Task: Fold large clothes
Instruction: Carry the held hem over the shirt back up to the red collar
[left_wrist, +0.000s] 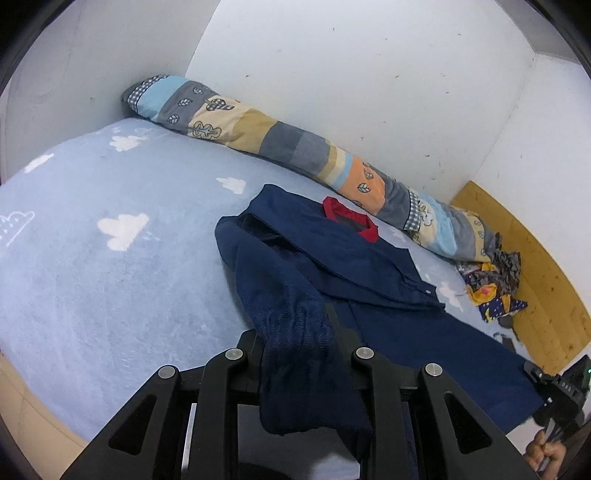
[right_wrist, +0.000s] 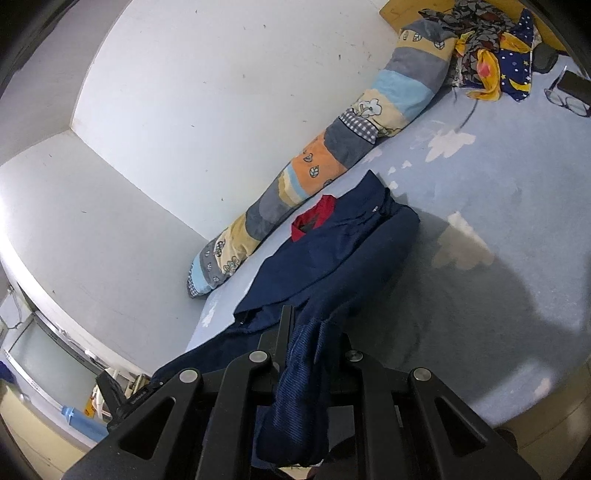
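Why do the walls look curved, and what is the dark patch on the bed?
Left wrist view: fisheye lens bends the wall and darkens the corners. Right wrist view: same bending; a big soft shadow falls on the blue bedsheet beside the navy garment.

A pale blue bedsheet (left_wrist: 110, 280) printed with white clouds covers the bed. Along the white wall (left_wrist: 351, 81) lies a long patchwork bolster (left_wrist: 280, 147), and at its far end a crumpled patterned cloth (right_wrist: 495, 62) sits just beside it. Eyeglasses (right_wrist: 565, 98) rest near a wooden headboard (left_wrist: 535, 266).
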